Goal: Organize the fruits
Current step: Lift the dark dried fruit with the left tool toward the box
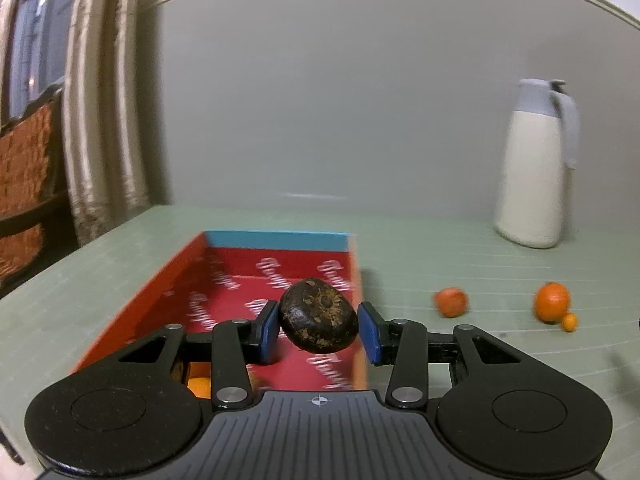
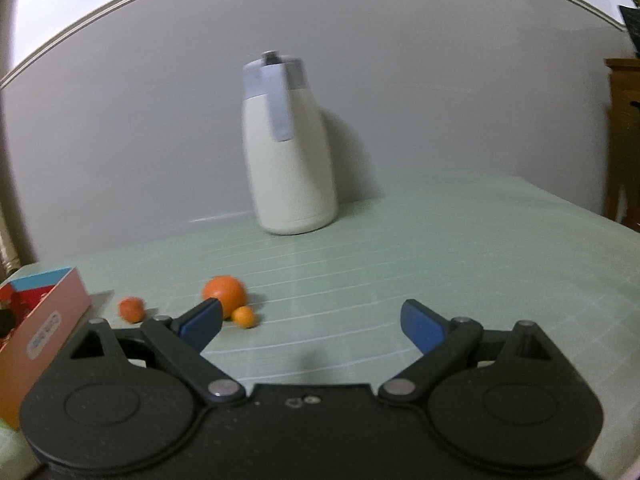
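My left gripper (image 1: 319, 322) is shut on a dark brown, mottled fruit (image 1: 316, 306), with the blue pads pressing both its sides. It hangs over the open red box (image 1: 276, 240), near the box's right wall. An orange fruit (image 1: 199, 386) lies in the box's near corner, partly hidden under the gripper. On the green table to the right lie a small orange (image 1: 451, 302), a bigger orange (image 1: 552, 302) and a tiny one (image 1: 569, 321). My right gripper (image 2: 312, 312) is open and empty above the table, right of the same small orange (image 2: 131, 309), bigger orange (image 2: 224, 292) and tiny one (image 2: 244, 317).
A white jug with a grey lid (image 1: 532, 176) (image 2: 290, 160) stands at the back of the table against the wall. The box (image 2: 52, 312) sits at the far left of the right wrist view. A curtain (image 1: 104, 120) and a woven chair (image 1: 28, 184) lie beyond the table's left edge.
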`<action>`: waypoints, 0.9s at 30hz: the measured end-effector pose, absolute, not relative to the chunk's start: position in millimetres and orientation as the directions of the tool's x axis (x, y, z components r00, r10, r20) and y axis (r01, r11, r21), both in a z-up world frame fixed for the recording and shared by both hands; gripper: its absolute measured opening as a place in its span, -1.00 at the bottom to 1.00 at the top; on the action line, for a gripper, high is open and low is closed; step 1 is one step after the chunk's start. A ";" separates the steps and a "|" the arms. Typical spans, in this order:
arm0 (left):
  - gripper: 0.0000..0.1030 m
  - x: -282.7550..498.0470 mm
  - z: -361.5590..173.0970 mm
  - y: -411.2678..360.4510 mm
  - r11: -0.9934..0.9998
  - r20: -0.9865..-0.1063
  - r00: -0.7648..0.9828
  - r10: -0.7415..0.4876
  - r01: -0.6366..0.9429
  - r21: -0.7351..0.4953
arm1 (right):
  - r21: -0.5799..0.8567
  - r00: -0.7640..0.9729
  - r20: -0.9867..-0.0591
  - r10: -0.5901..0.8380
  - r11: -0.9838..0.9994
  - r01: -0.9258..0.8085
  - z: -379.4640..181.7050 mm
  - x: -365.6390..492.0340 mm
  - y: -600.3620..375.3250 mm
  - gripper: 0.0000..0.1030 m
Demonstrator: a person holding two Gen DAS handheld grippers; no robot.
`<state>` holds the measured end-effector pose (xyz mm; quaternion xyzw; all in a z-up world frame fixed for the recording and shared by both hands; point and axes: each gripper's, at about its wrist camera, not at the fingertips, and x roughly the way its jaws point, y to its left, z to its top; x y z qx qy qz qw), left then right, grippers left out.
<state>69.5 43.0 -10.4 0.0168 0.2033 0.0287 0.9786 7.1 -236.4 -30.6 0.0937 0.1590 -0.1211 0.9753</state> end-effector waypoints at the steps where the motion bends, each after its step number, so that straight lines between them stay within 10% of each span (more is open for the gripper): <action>1: -0.18 69.6 -11.4 47.5 0.997 -0.399 0.914 0.072 -0.060 0.041 | 0.139 0.923 -0.332 -0.196 0.957 0.253 -30.7 8.8 -231.9 0.86; 27: -0.17 76.1 -26.6 94.3 0.988 -0.464 0.874 0.147 -0.156 0.020 | 0.064 0.946 -0.323 -0.020 0.997 0.043 -34.3 35.2 -152.0 0.86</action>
